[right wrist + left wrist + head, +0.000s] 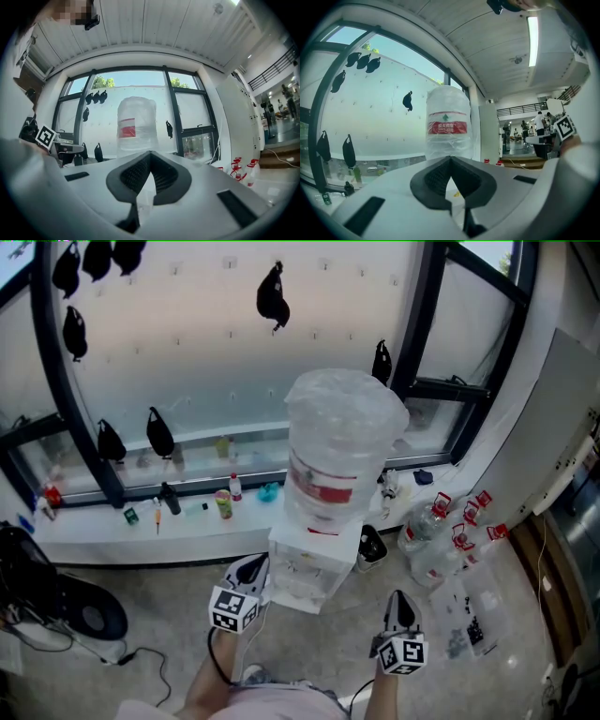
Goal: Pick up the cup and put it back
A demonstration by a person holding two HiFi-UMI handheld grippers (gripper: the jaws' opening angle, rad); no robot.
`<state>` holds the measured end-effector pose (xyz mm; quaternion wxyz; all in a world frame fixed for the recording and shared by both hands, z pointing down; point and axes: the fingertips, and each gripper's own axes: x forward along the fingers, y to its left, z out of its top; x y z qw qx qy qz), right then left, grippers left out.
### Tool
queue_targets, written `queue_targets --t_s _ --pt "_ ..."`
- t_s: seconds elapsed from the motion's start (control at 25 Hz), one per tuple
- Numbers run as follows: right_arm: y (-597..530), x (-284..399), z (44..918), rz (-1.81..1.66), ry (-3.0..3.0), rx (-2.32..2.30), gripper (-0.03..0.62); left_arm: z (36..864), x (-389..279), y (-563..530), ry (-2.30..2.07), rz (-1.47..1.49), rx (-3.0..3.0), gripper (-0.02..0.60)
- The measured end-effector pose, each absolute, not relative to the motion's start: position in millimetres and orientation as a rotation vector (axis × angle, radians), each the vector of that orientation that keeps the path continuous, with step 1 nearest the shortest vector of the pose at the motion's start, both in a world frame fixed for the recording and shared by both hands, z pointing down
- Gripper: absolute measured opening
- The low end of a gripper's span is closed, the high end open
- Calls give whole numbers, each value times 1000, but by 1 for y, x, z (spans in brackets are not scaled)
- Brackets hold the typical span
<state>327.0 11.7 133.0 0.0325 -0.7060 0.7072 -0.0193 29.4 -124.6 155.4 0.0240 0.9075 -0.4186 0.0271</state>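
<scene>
The fingers of the left gripper meet tip to tip and hold nothing. The right gripper is likewise closed and empty. Low in the slot behind its tips a faint clear shape may be the cup, but I cannot be sure; no view shows the cup plainly. Just ahead of both pairs of tips stands one water dispenser carrying one big bottle. Beyond the right tips, on the floor, at least four small bottles with red caps cluster. Judging by the empty grips, the cup is either not yet lifted or already returned.
</scene>
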Motion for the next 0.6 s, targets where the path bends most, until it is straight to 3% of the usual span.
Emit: queue_targets --t_s 0.6 --pt "13 336 138 -85 2166 -2192 15 162 42 -127 -1269 63 2802 25"
